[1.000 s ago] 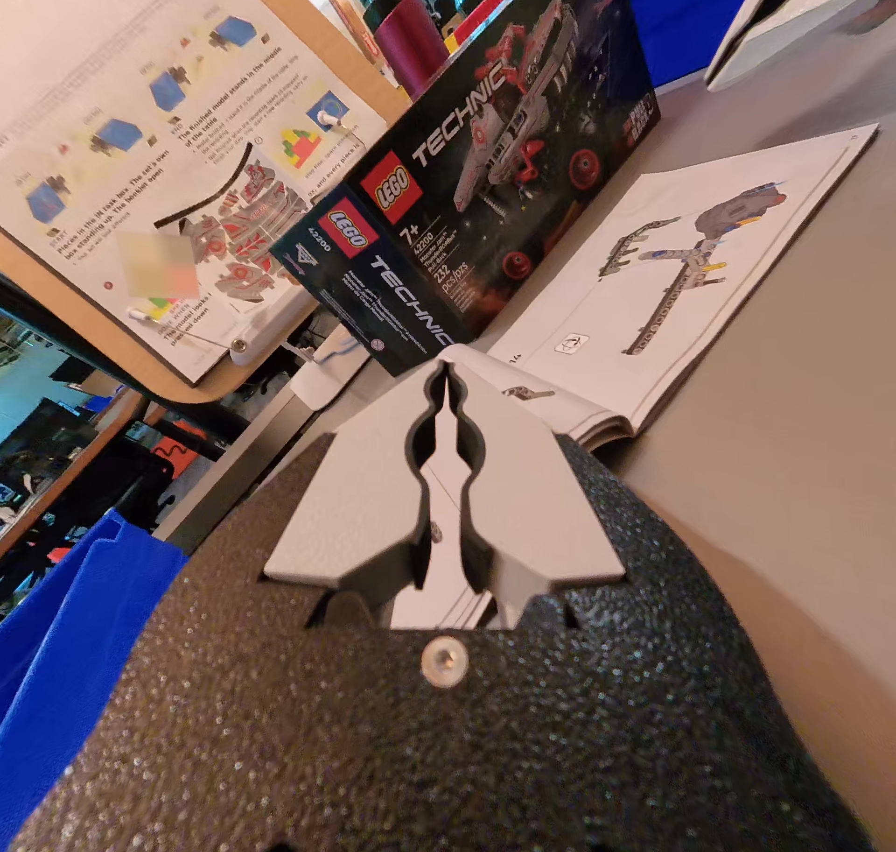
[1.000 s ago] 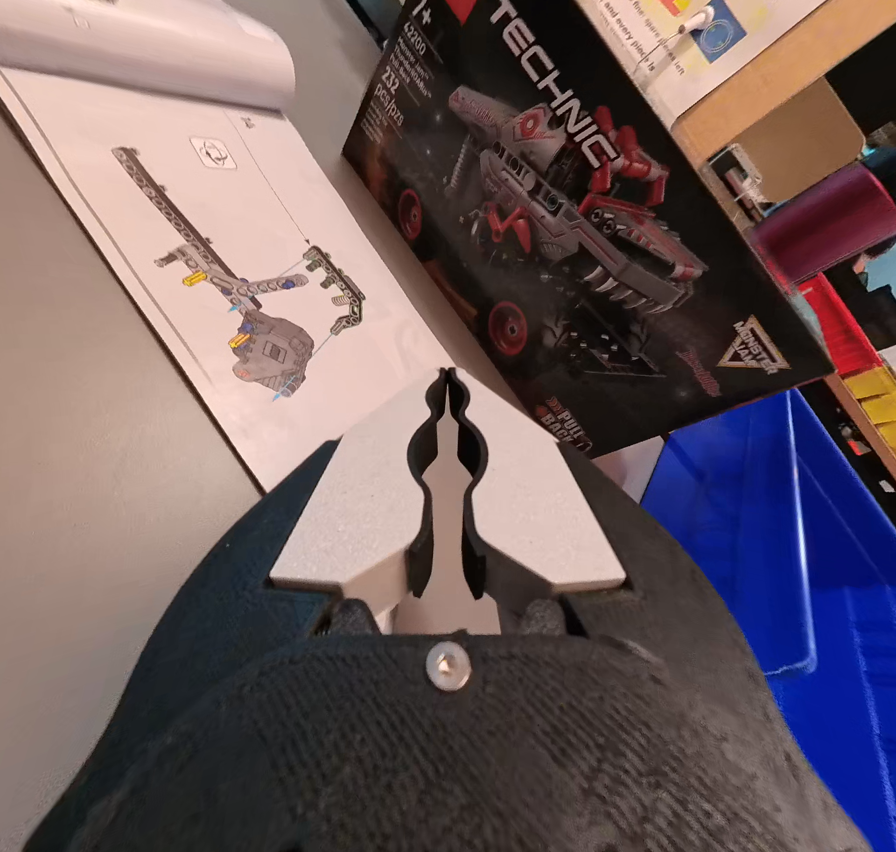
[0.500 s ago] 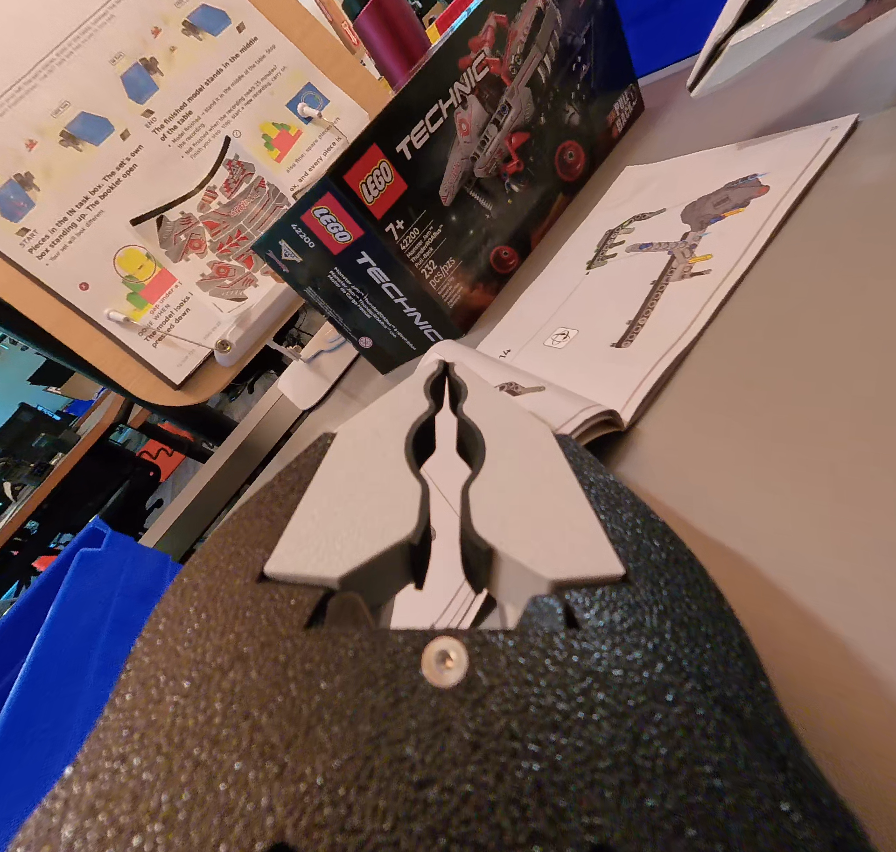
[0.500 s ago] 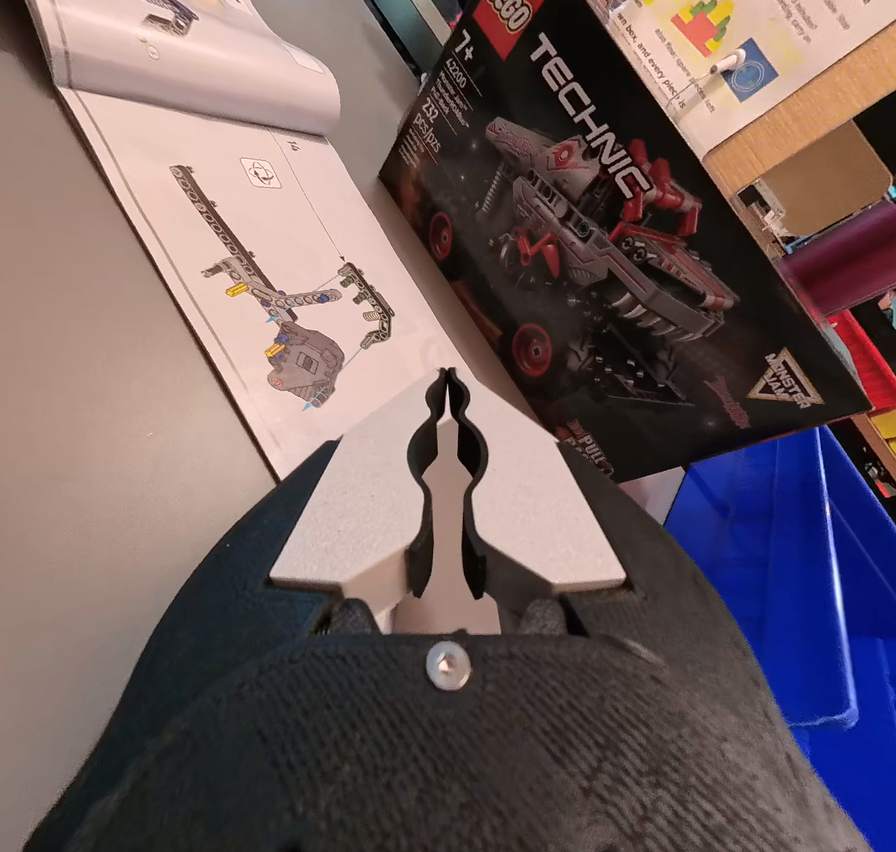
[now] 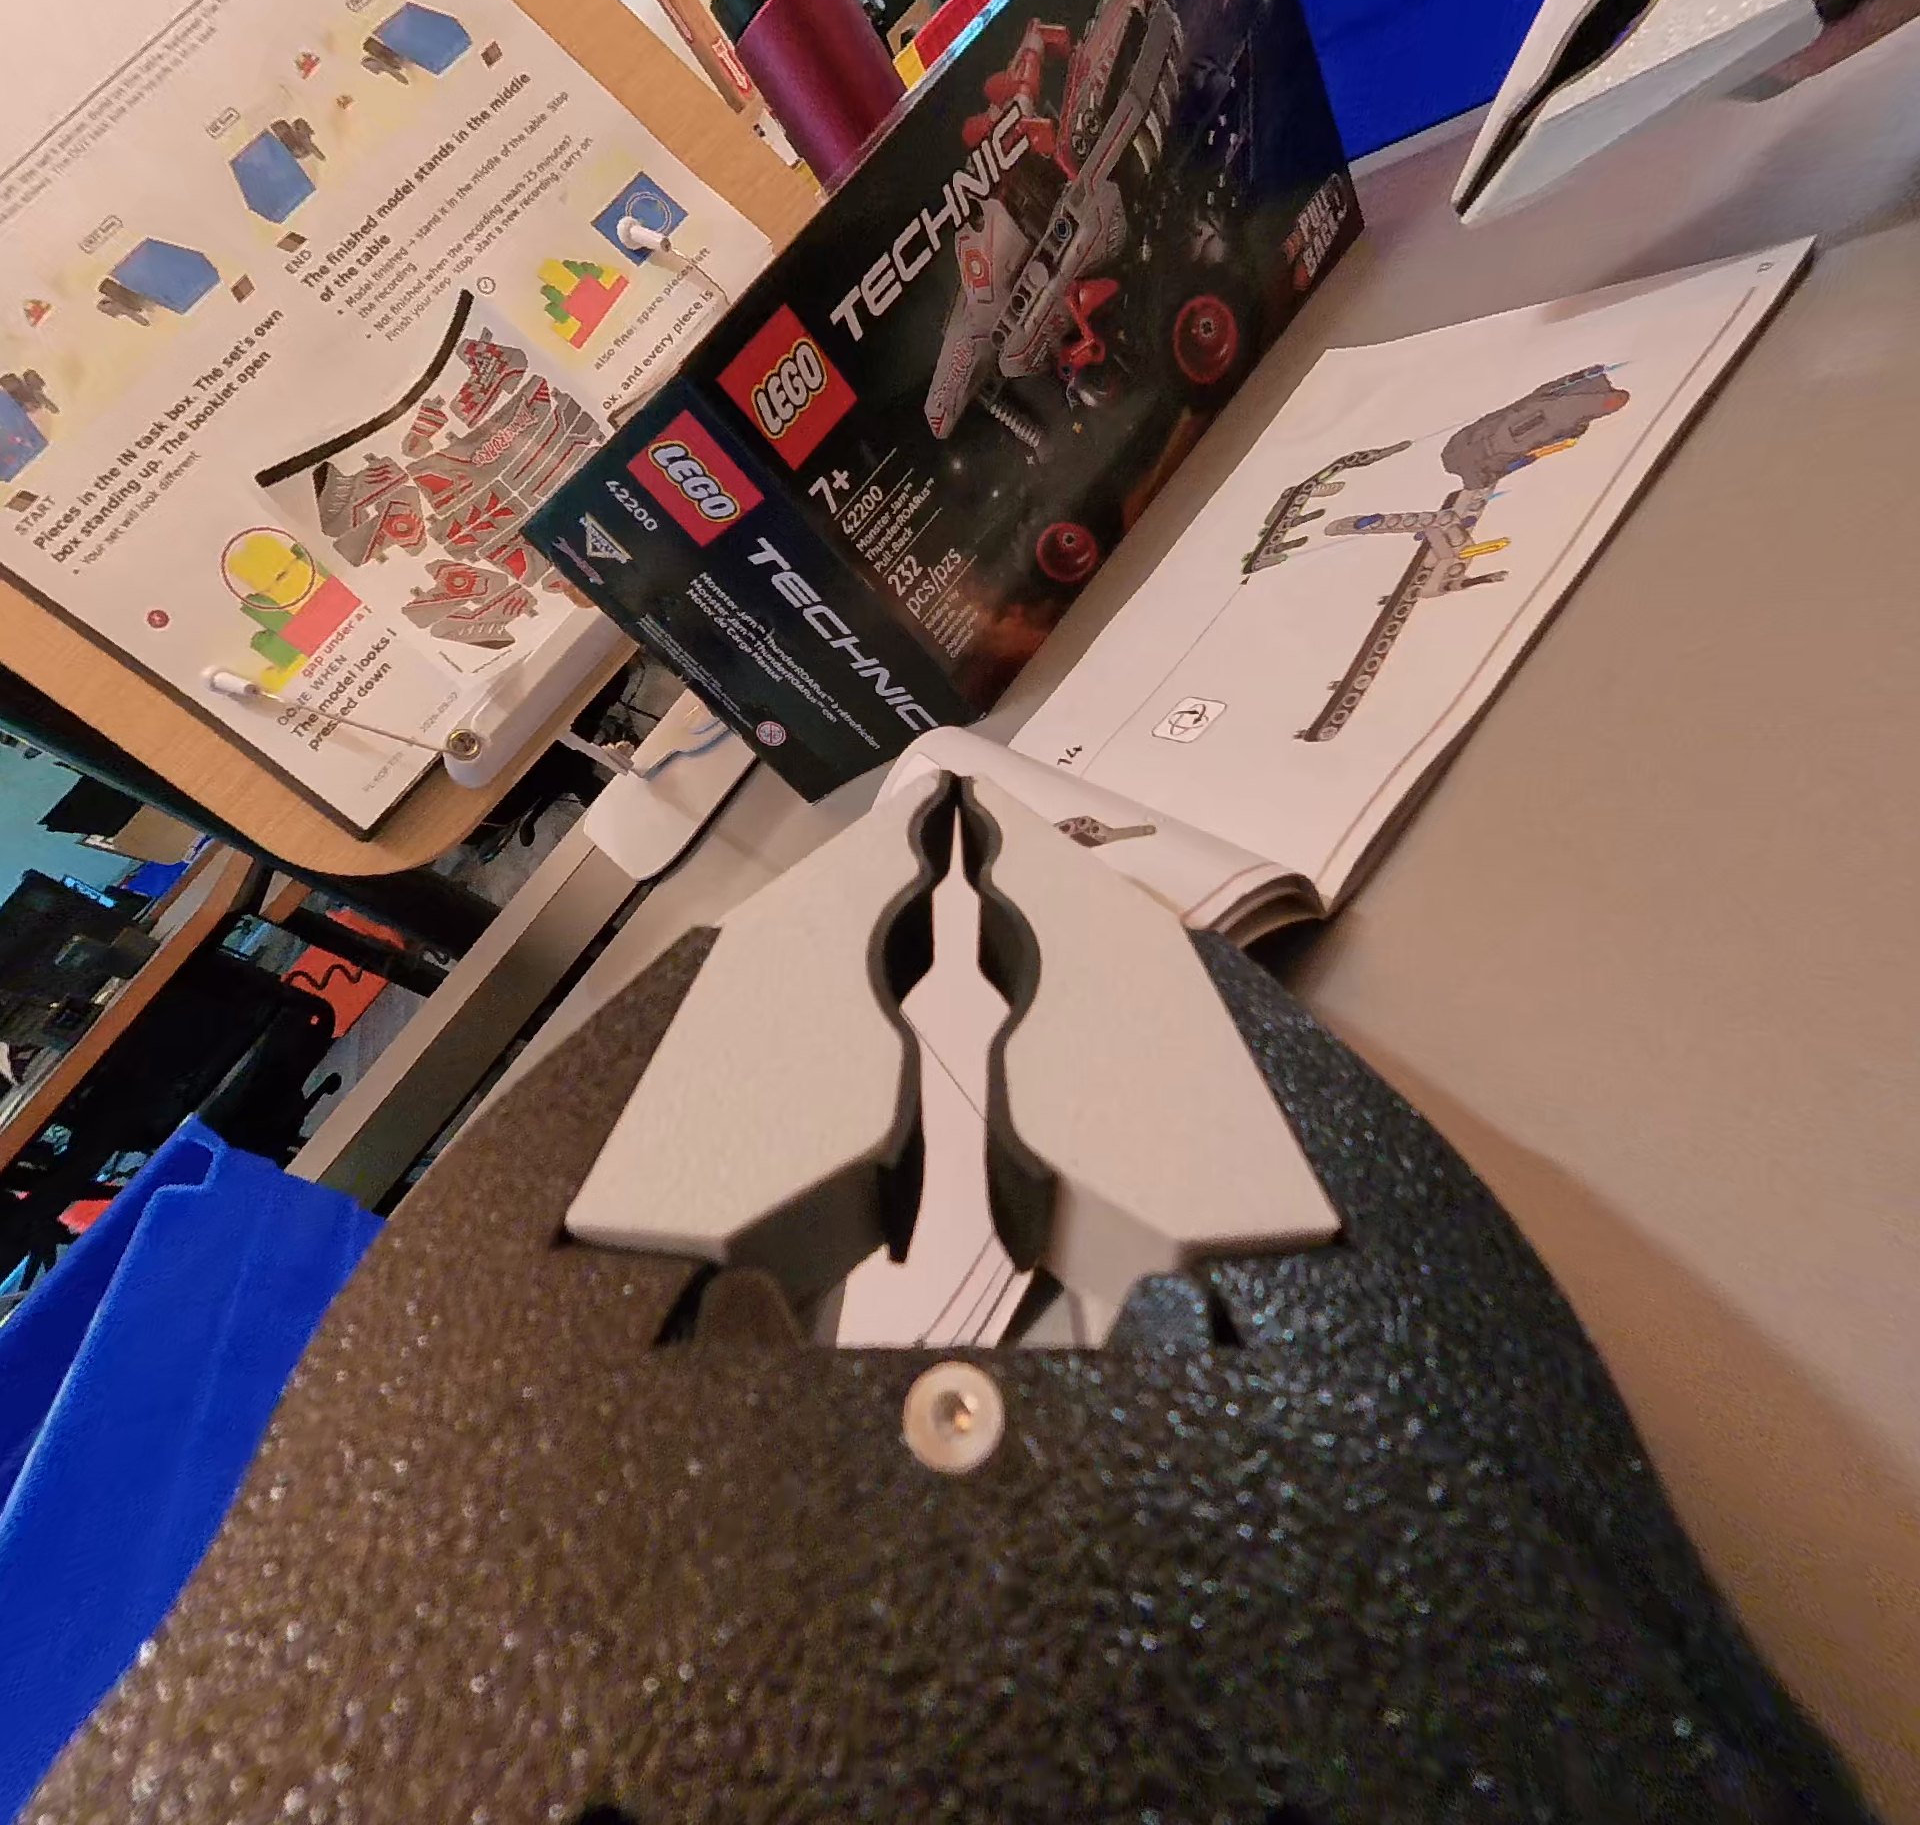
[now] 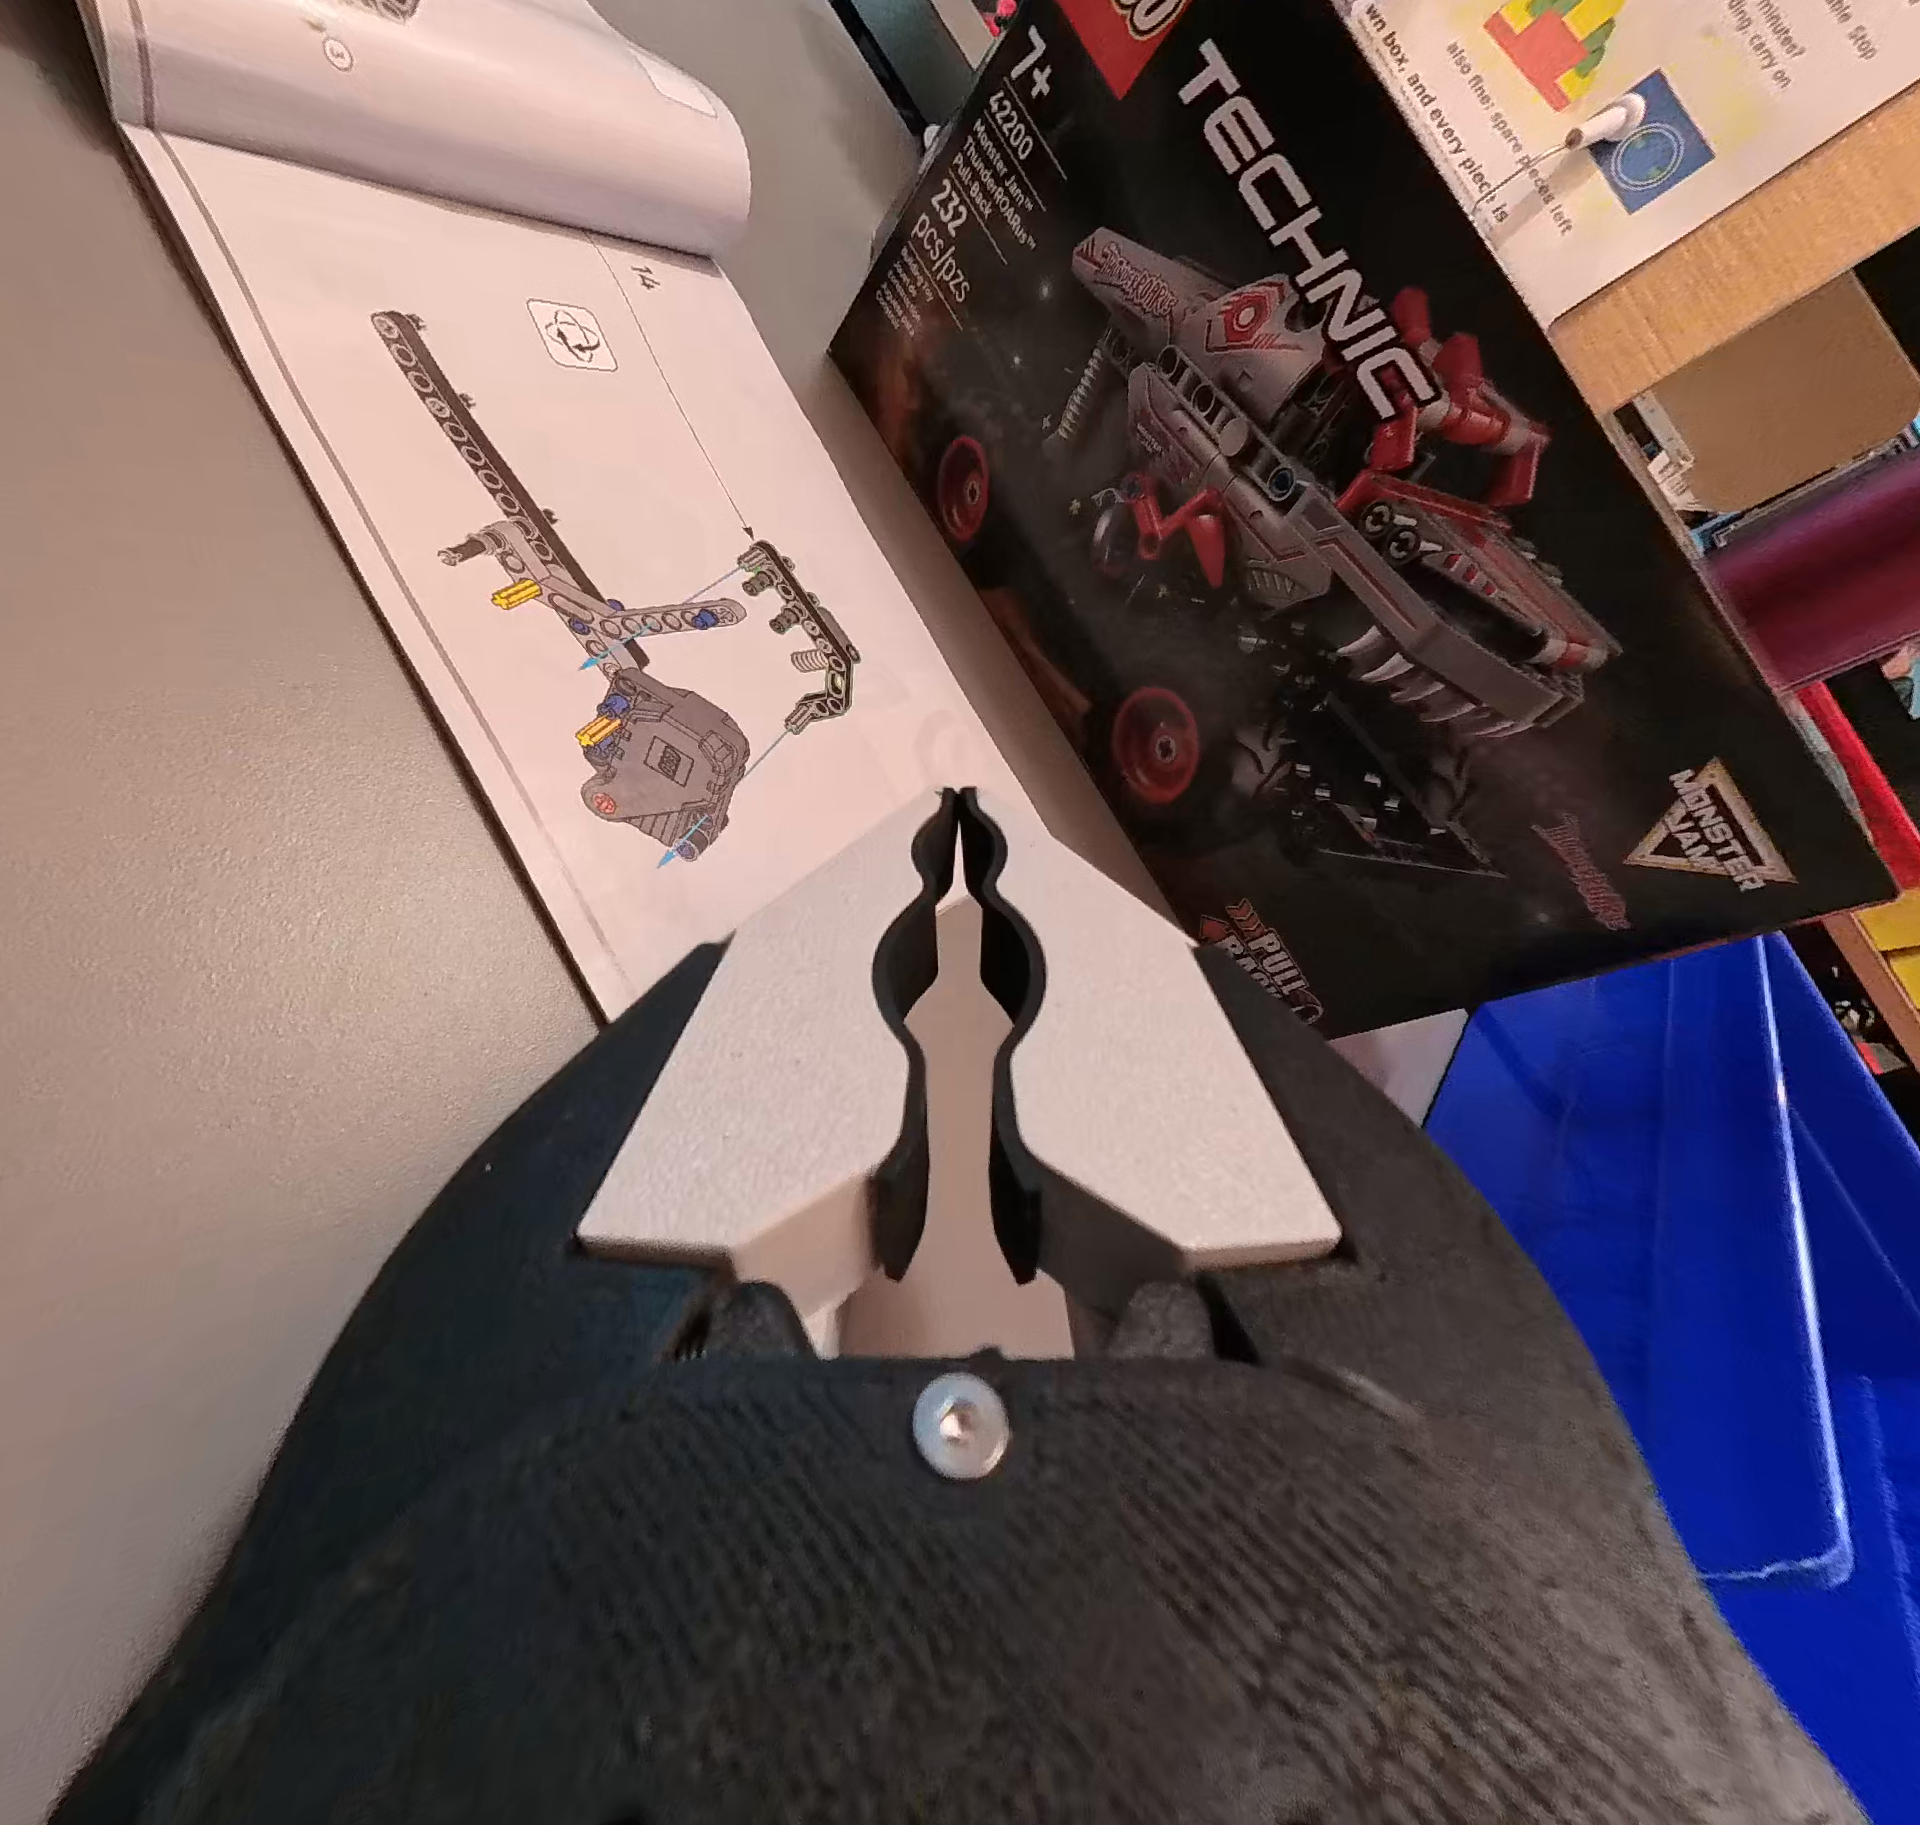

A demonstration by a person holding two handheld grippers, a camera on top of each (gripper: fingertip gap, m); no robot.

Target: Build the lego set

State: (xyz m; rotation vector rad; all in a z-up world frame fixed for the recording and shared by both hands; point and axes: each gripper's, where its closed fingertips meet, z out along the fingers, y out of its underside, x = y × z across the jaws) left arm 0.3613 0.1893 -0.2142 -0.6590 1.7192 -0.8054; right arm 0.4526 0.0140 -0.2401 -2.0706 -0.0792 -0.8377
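The black set box (image 5: pixel 997 404) stands upright at the back of the grey table; it also shows in the right wrist view (image 6: pixel 1351 487). An open instruction booklet (image 5: pixel 1434 570) lies flat in front of it and shows in the right wrist view (image 6: pixel 540 487) too. My left gripper (image 5: pixel 958 788) is shut and empty, its tips over the booklet's near corner. My right gripper (image 6: pixel 958 801) is shut and empty, over the booklet's other end; its pale fingers (image 5: pixel 1662 61) appear at the top right of the left wrist view. No loose pieces are in view.
A blue bin (image 5: pixel 135 1360) sits off the table's left end and another blue bin (image 6: pixel 1704 1308) at the right. A wooden board with an instruction sheet (image 5: pixel 312 321) leans behind the box. A maroon cylinder (image 5: pixel 821 61) stands farther back. There is about 20 cm between the tips of the two grippers. My right gripper is the nearer one to the maroon cylinder (image 5: pixel 821 61): about 35 cm, against 45 cm. It is also in sight in the right wrist view (image 6: pixel 1857 557).
Both grippers have drawn back a little, so more of the booklet and box shows in each view. Both stay shut and empty.
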